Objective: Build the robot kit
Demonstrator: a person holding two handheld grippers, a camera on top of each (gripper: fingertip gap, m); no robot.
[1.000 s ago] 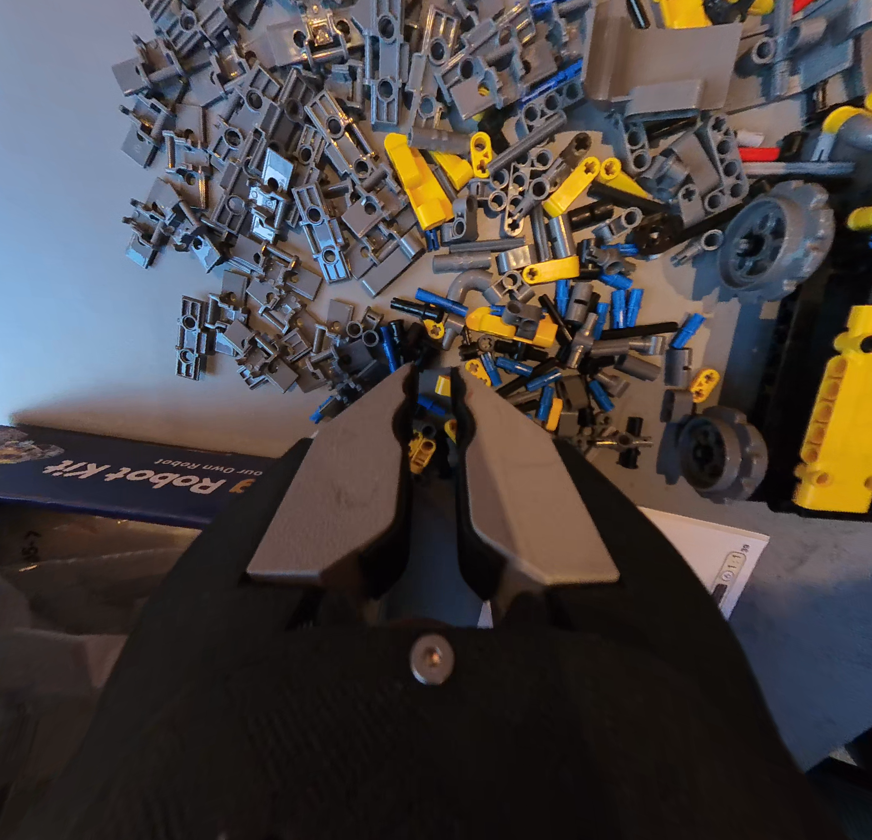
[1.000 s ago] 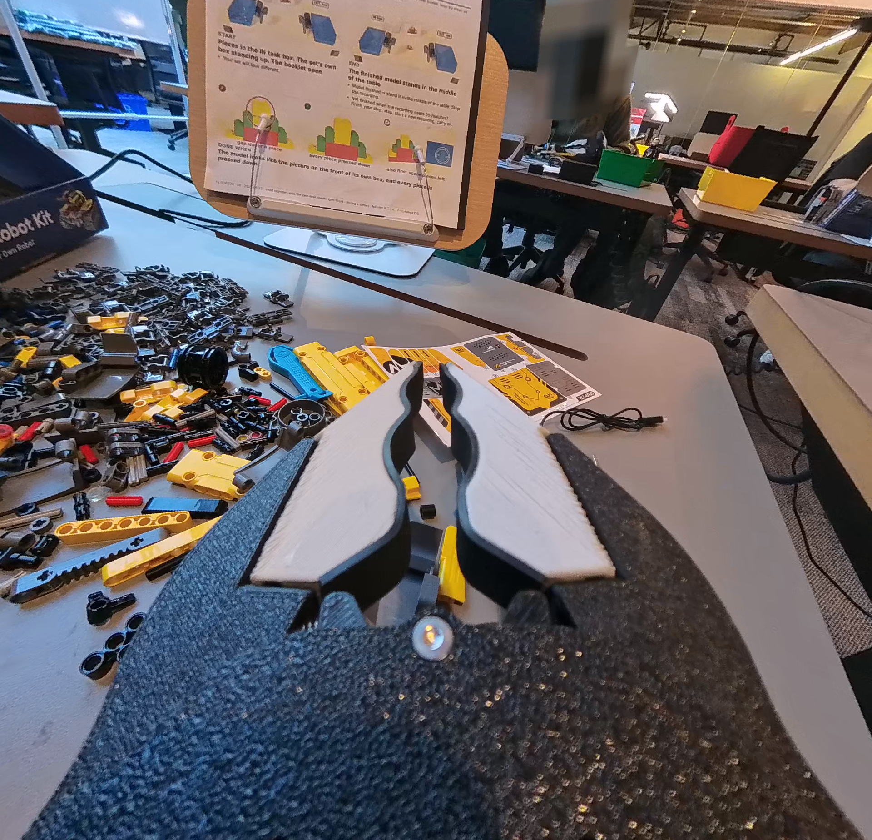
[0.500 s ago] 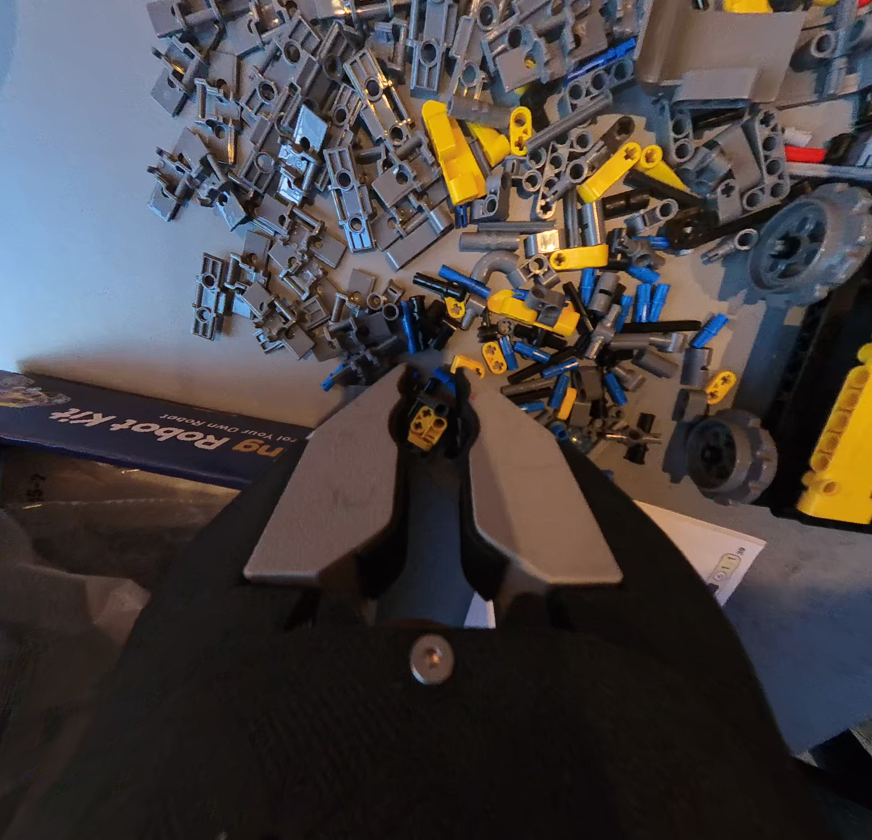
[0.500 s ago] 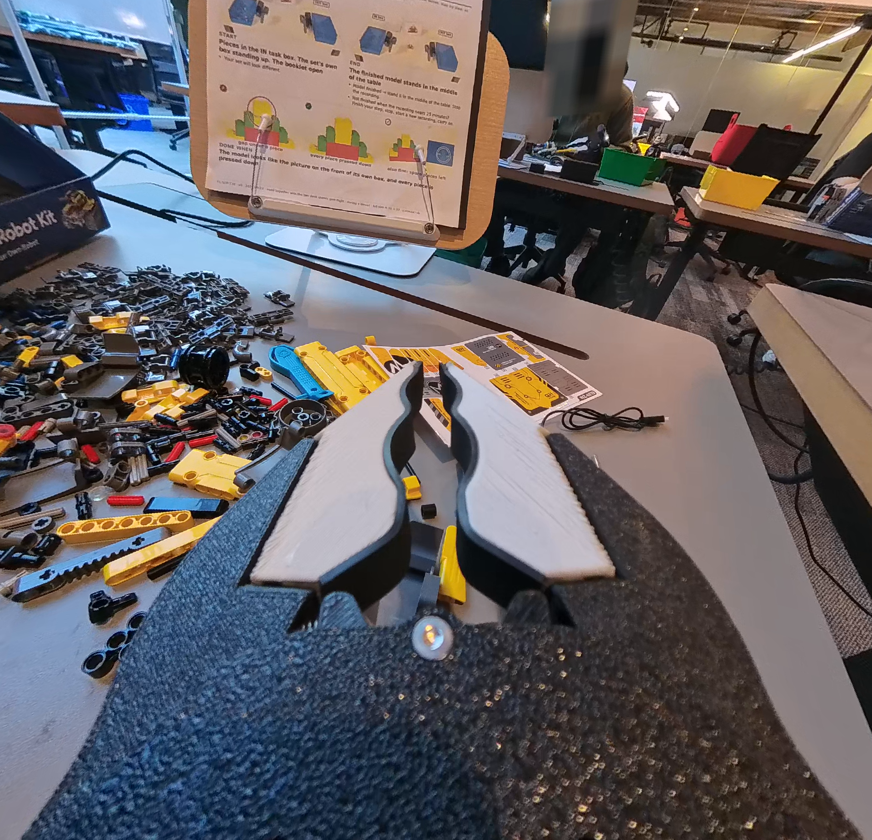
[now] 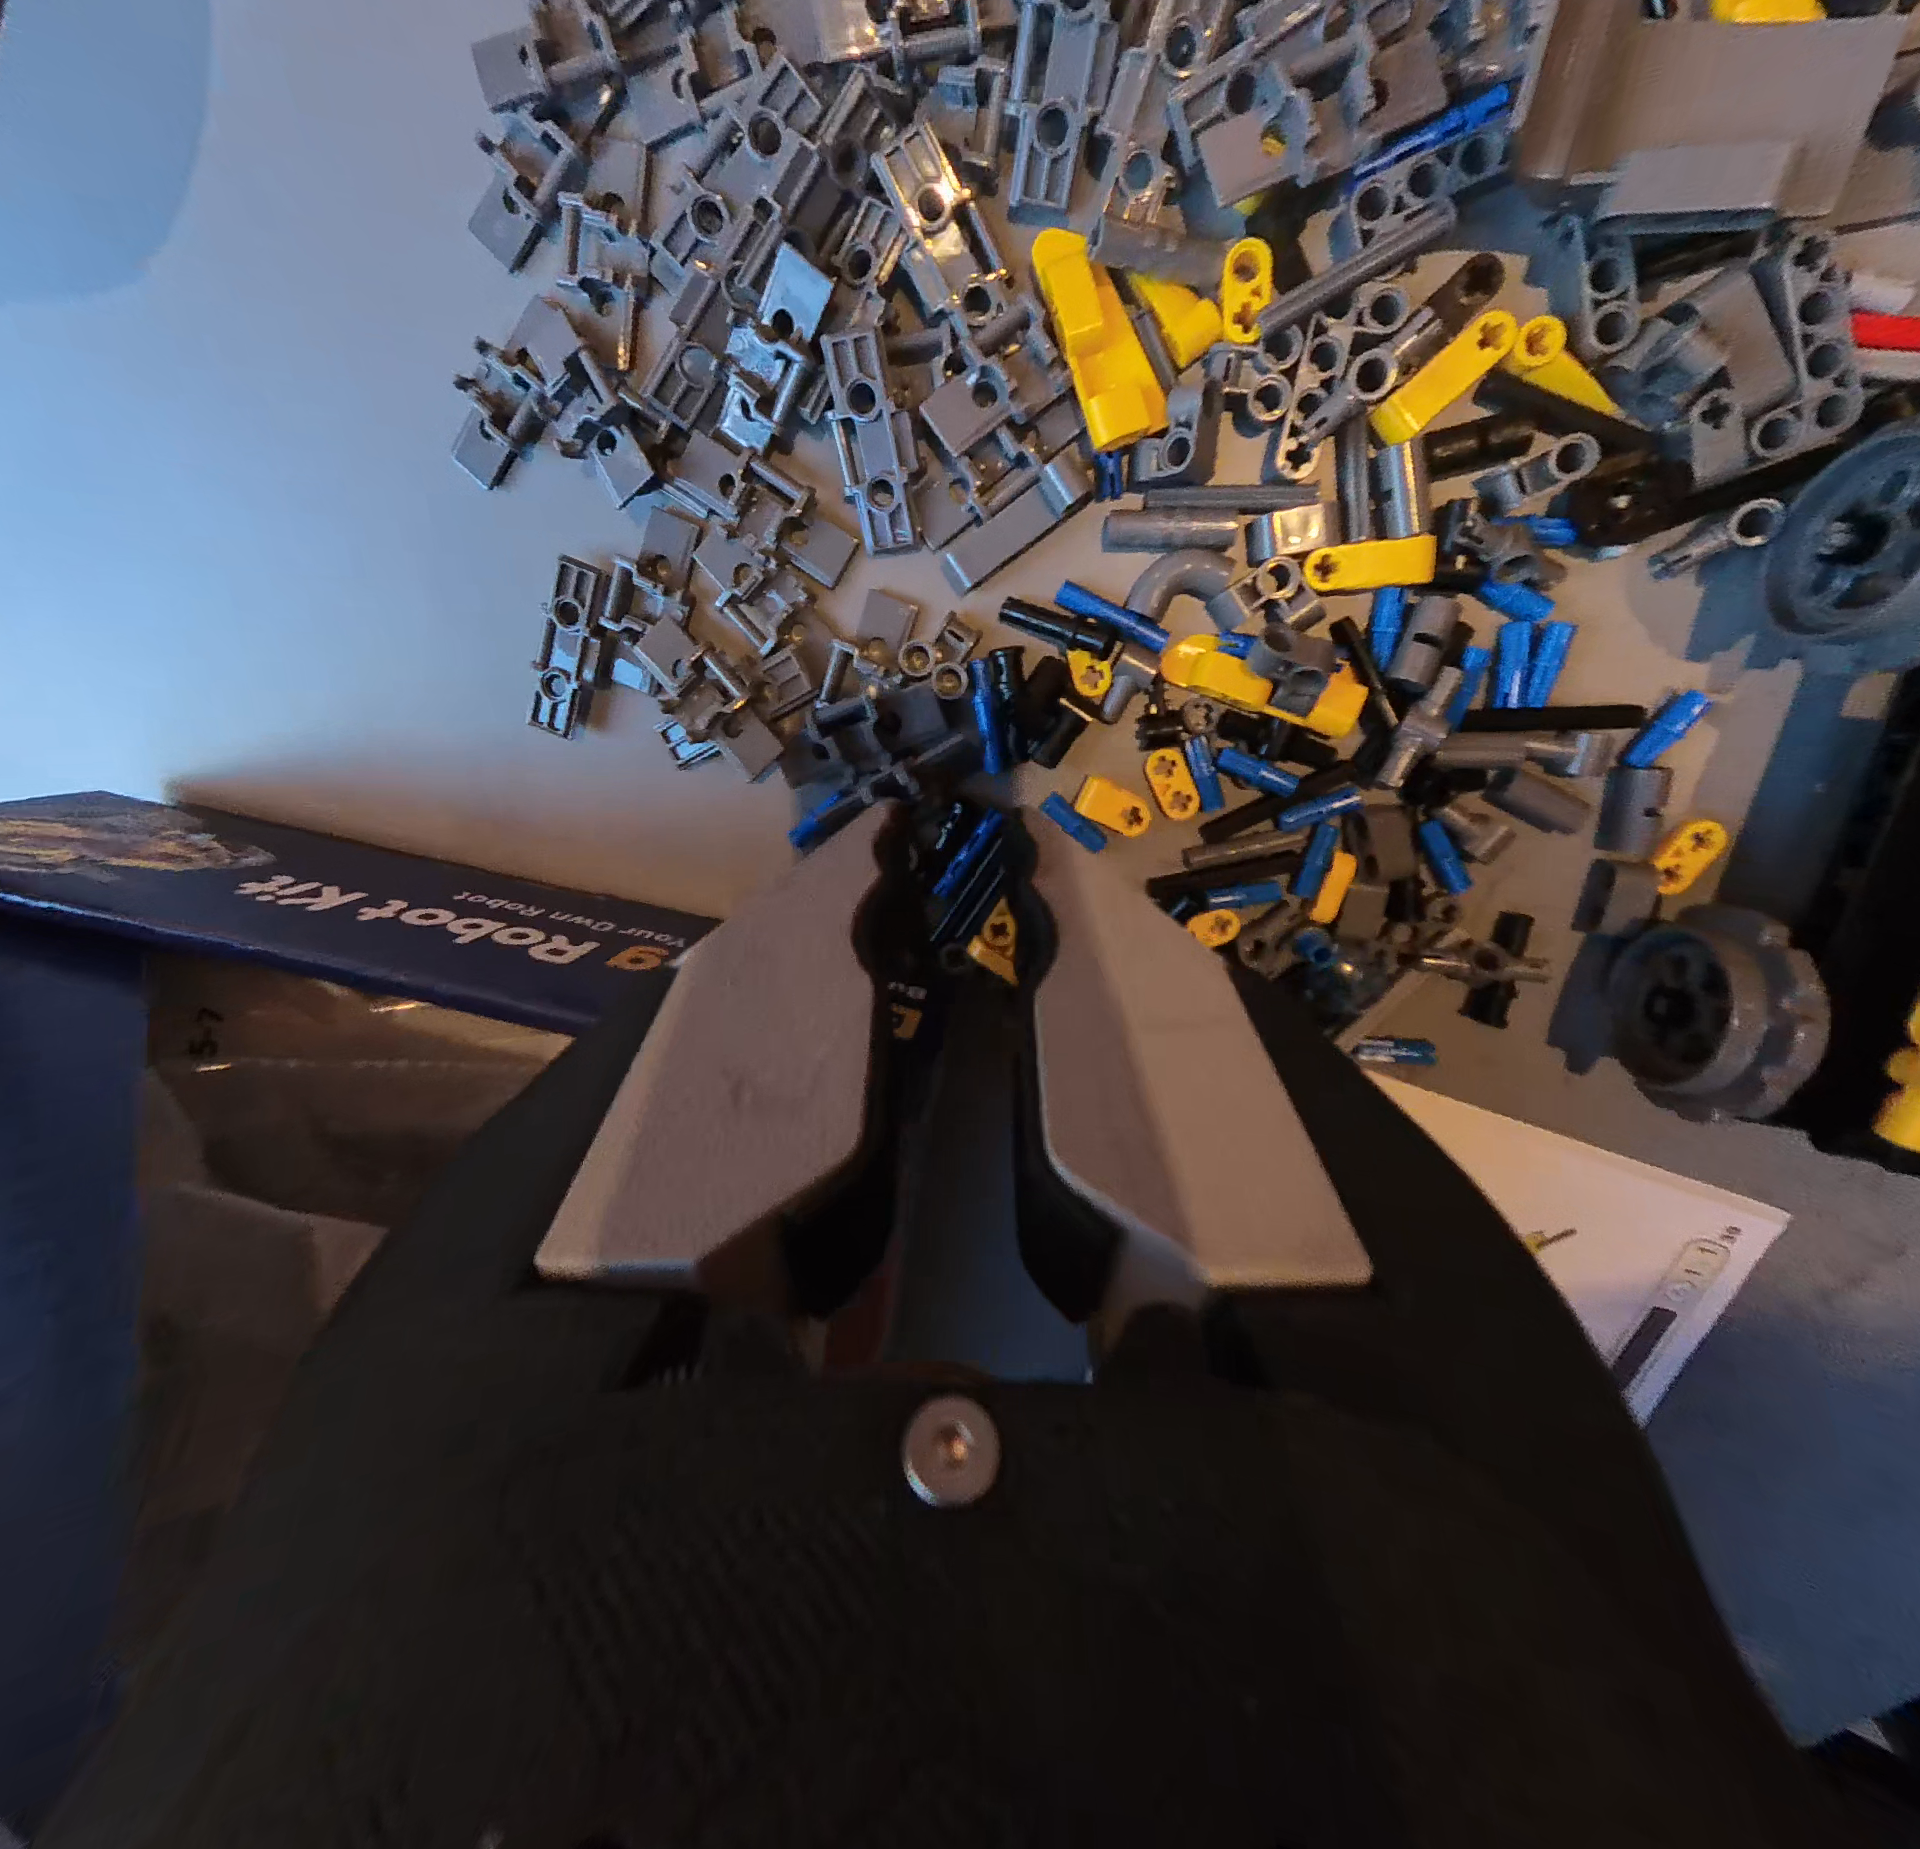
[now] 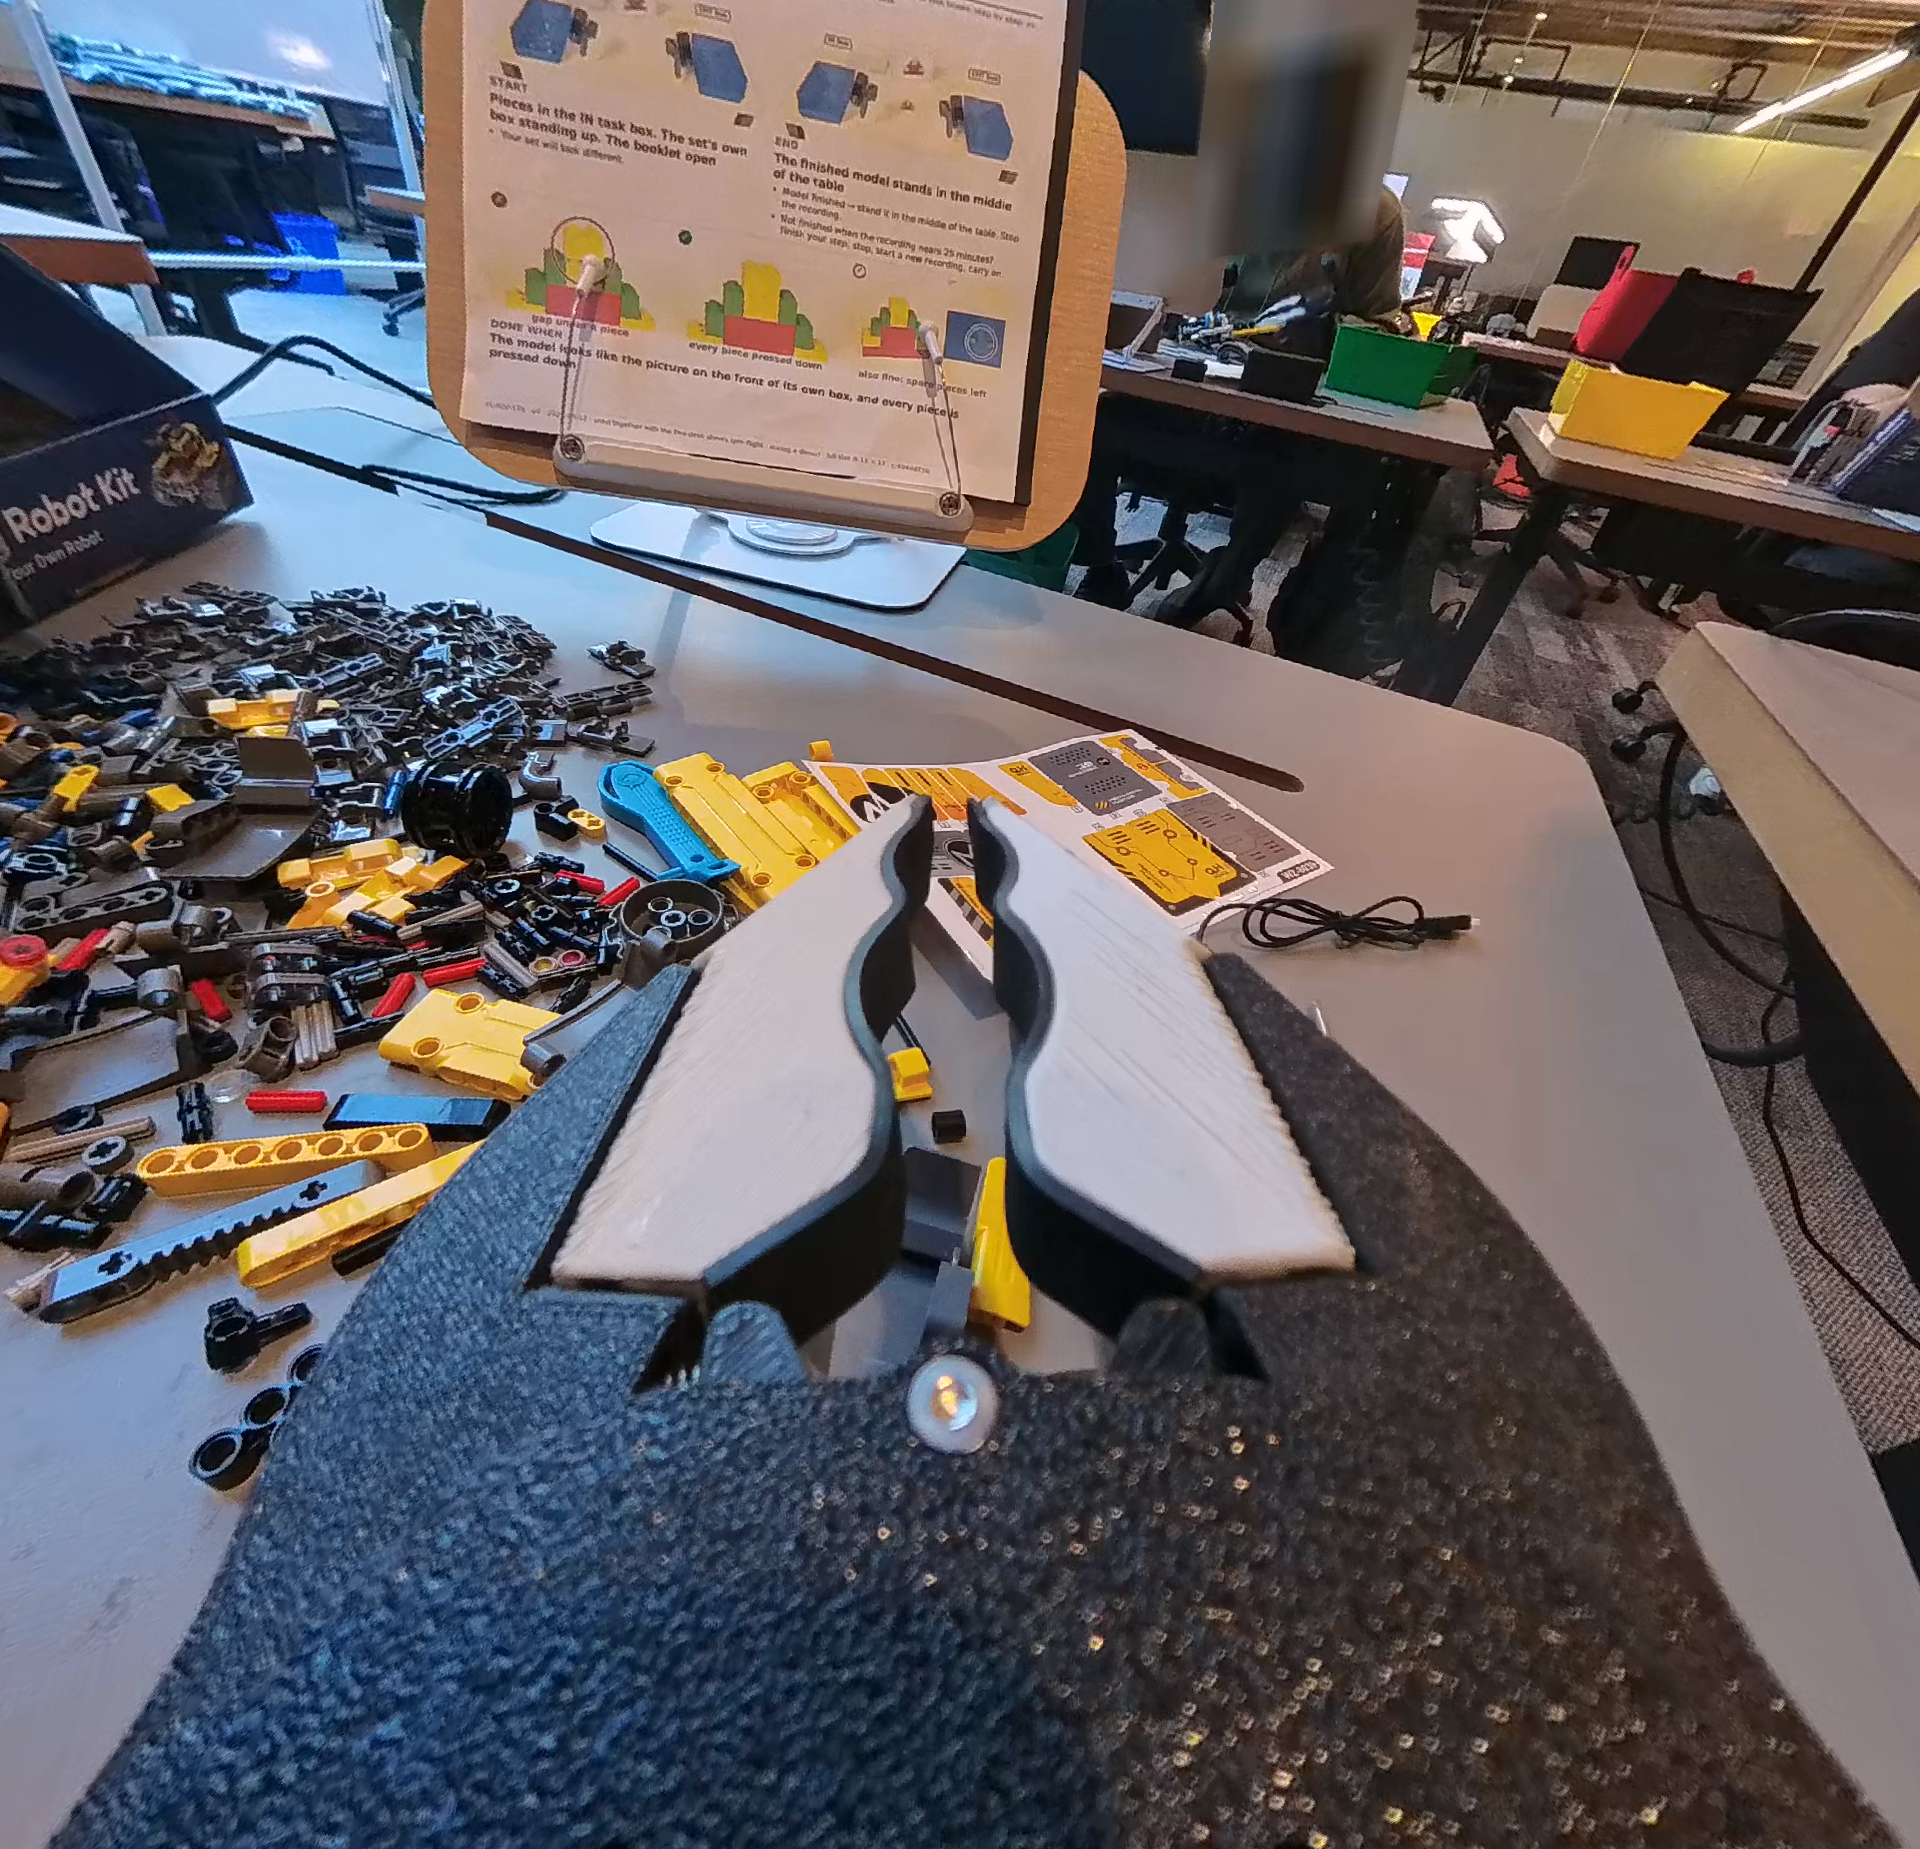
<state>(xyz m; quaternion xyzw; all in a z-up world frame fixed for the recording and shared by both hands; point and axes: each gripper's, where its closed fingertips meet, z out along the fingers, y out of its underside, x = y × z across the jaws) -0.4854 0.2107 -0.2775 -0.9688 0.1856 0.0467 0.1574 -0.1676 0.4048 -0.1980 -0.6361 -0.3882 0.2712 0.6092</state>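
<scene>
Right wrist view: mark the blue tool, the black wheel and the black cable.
blue tool (image 6: 652,815), right wrist view, middle of its handle
black wheel (image 6: 457,804), right wrist view, its side
black cable (image 6: 1325,921), right wrist view, the coiled part

Printed lettering on dark blue box (image 6: 99,511), on propped instruction sheet (image 6: 758,189), on sticker sheet (image 6: 1132,812)

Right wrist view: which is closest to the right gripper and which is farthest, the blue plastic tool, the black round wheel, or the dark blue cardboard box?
From the right gripper:
1. Blue plastic tool, just left of the fingertips, beside the yellow panels.
2. Black round wheel, farther left, at the edge of the parts pile.
3. Dark blue cardboard box, far left, at the back of the table.
</scene>
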